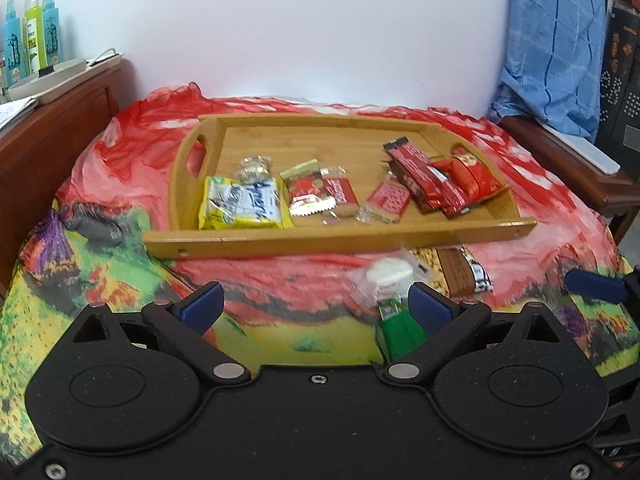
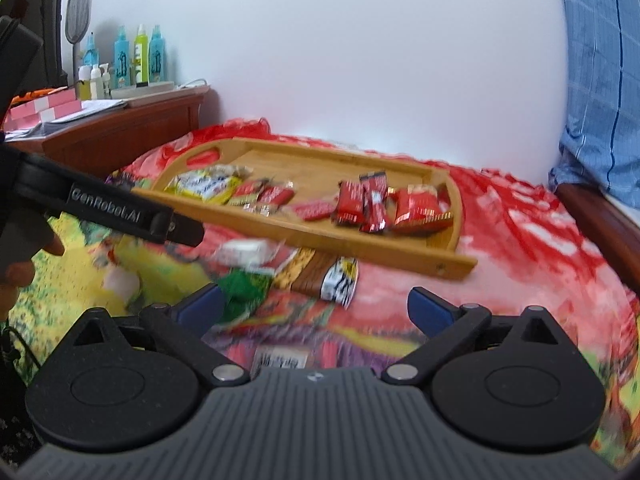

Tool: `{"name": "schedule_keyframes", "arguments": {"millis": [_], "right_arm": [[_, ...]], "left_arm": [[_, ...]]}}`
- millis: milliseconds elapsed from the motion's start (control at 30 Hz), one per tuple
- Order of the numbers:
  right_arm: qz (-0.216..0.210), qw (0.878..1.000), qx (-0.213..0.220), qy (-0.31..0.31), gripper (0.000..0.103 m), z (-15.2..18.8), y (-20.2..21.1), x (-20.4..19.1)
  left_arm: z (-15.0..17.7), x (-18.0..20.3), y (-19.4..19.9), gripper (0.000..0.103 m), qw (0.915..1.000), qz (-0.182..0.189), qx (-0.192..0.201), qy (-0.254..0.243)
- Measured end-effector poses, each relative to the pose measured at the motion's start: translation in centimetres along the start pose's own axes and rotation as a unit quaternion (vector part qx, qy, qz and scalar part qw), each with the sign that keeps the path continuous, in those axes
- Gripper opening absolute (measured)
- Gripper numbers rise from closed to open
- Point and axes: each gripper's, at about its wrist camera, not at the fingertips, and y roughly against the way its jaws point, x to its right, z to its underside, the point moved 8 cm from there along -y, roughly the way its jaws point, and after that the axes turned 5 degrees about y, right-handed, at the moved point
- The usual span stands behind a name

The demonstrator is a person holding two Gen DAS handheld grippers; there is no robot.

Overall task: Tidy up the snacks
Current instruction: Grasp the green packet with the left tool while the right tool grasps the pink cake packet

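A bamboo tray sits on a bed and holds a yellow-white packet, several small red-wrapped snacks and a pile of red bars. In front of the tray lie a green-and-white packet and a brown bar. My left gripper is open, with the green packet beside its right finger. My right gripper is open and empty above the bedspread, right of the green packet.
The bed has a colourful red, yellow and green cover. A wooden cabinet with bottles stands at left. A blue cloth hangs at right over a wooden frame. A white wall is behind.
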Motion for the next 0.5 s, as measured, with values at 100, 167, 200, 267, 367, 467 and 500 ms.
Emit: {"name": "schedule_keyframes", "arguments": {"millis": [100, 167, 200, 267, 367, 467, 500], "right_arm": [[-0.002, 1.000, -0.007, -0.004, 0.103, 1.0, 0.2, -0.4], [-0.006, 1.000, -0.012, -0.006, 0.103, 1.5, 0.2, -0.7], [-0.011, 1.000, -0.015, -0.008, 0.103, 1.8, 0.3, -0.8], [-0.023, 0.999, -0.019, -0.012, 0.103, 2.2, 0.4, -1.2], [-0.027, 0.999, -0.023, -0.011, 0.100, 2.7, 0.4, -1.7], [-0.027, 0.999, -0.027, -0.016, 0.096, 3.0, 0.4, -2.0], [-0.027, 0.999, -0.028, -0.019, 0.094, 3.1, 0.4, -2.1]], "left_arm": [[0.7, 0.4, -0.2, 0.099, 0.9999, 0.010, -0.011, -0.003], [1.1, 0.7, -0.2, 0.093, 0.9993, 0.029, -0.023, -0.001], [1.4, 0.9, -0.2, 0.090, 0.9987, 0.043, -0.028, 0.003], [1.8, 1.3, -0.2, 0.082, 0.9971, 0.065, -0.038, 0.010], [2.4, 2.2, -0.1, 0.073, 0.9955, 0.082, -0.046, 0.006], [2.9, 2.9, -0.1, 0.061, 0.9947, 0.090, -0.050, -0.002], [3.0, 3.2, -0.2, 0.059, 0.9943, 0.094, -0.051, -0.003]]}}
